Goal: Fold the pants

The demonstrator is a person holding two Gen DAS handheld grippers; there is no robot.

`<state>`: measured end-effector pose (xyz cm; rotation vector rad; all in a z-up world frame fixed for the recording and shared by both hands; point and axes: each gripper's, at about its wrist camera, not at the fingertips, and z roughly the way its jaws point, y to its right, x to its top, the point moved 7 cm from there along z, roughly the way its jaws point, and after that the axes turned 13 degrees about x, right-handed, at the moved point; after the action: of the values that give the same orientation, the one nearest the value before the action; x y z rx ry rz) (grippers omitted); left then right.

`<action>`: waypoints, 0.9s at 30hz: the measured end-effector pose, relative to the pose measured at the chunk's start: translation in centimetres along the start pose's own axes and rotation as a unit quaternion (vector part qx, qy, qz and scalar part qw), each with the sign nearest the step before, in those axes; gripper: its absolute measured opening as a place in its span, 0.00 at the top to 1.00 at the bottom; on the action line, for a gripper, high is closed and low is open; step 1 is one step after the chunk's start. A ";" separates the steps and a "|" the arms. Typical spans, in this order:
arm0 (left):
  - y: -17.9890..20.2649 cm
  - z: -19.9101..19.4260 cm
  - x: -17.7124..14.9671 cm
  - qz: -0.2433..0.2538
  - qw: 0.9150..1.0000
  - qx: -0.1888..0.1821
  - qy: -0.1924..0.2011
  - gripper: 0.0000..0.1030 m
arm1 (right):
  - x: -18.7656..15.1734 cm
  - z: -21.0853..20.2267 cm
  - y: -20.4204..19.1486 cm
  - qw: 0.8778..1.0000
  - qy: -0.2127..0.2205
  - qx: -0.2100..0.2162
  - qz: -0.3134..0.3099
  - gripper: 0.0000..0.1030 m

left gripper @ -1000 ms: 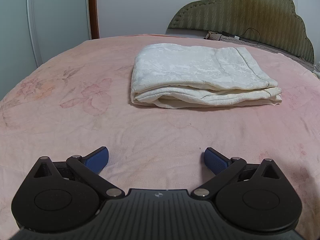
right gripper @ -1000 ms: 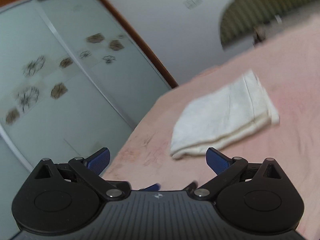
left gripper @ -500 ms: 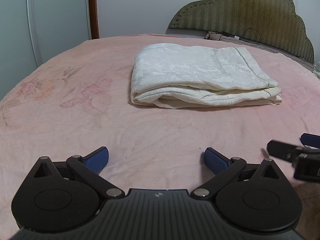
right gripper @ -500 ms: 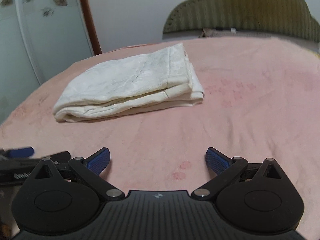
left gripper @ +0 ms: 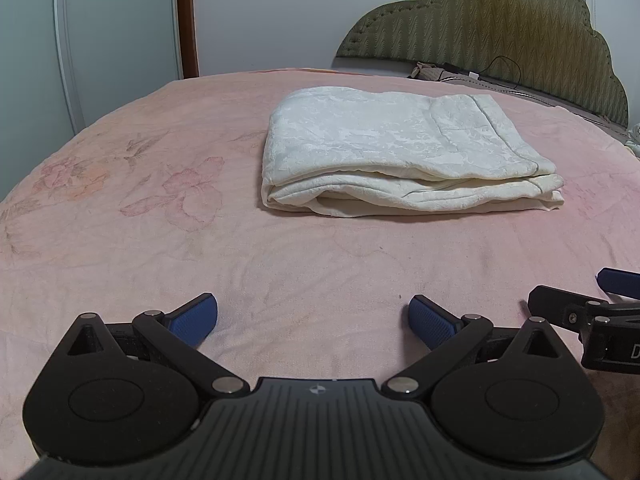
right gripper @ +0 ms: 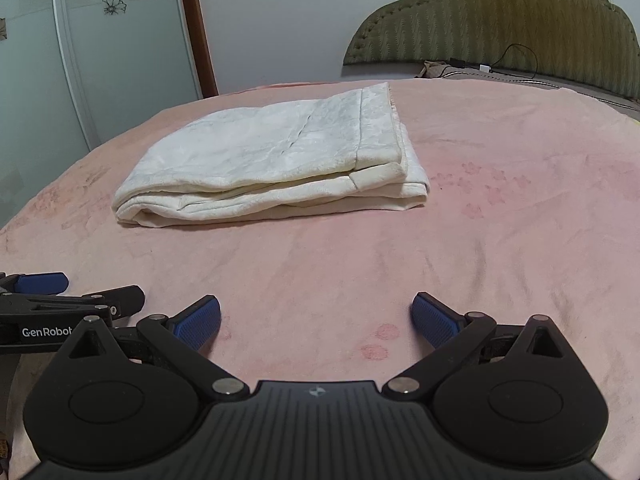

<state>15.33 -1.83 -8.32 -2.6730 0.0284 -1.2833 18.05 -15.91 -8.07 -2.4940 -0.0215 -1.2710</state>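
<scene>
The pants [left gripper: 400,160] lie folded into a cream stack on the pink bed [left gripper: 160,240], out toward the headboard [left gripper: 500,32] end and well apart from both tools. The left gripper [left gripper: 312,316] and the right gripper [right gripper: 316,318] sit side by side at the near edge — fingers spread wide, holding nothing.

Pants [left gripper: 400,160] on bed [left gripper: 160,240], headboard [left gripper: 500,40] behind.
</scene>
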 end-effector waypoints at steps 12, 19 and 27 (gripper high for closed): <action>0.0 0.0 0.0 0.000 1.000 0.000 0.000 0.00 | 0.0 0.0 0.0 1.000 0.002 0.002 0.003 0.00; 0.0 0.0 0.0 0.000 1.000 0.000 0.000 0.00 | 0.0 -0.1 0.1 1.000 0.004 0.005 0.006 0.00; 0.0 0.0 0.0 0.000 1.000 0.000 0.000 0.00 | 0.0 -0.1 0.0 1.000 0.003 0.004 0.005 0.00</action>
<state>15.32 -1.83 -8.33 -2.6733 0.0288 -1.2831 18.00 -15.95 -8.04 -2.4796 -0.0116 -1.2728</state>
